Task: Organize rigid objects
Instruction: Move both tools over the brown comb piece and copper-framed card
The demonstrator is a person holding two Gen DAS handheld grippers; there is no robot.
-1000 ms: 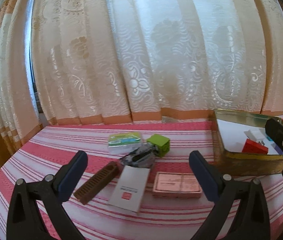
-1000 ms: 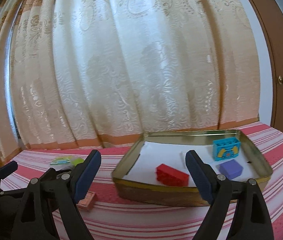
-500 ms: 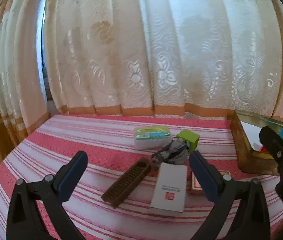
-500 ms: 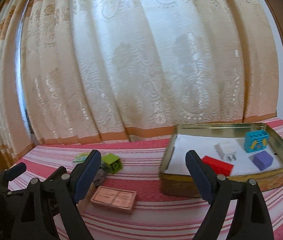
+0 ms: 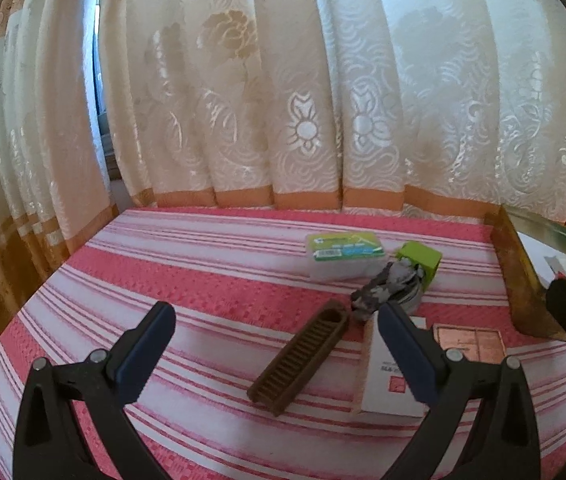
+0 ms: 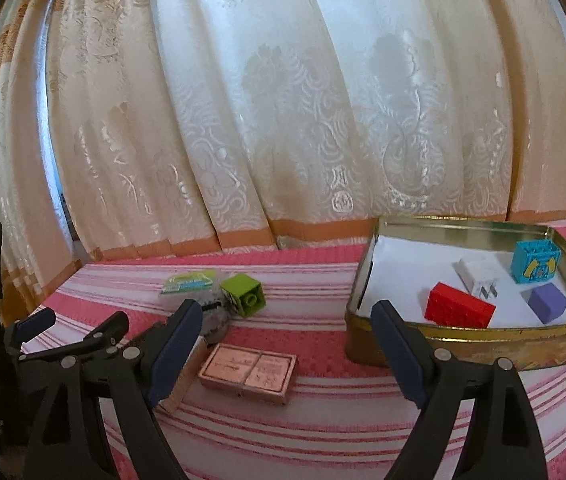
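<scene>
- Evidently the sorting is partway through: a red toy brick, a white block, a blue printed cube and a purple cube already sit in the gold metal tin, probably as the collecting place.
- Loose on the pink striped cloth lie a brown ribbed plastic tray, a white card box, a copper-coloured flat box, a green cube and a clear lidded case.
- Left gripper: jaws apart, empty, with the brown tray lying between and beyond them.
- Right gripper: jaws wide apart, empty; the copper box lies just ahead between them, the tin beside its right jaw.
</scene>
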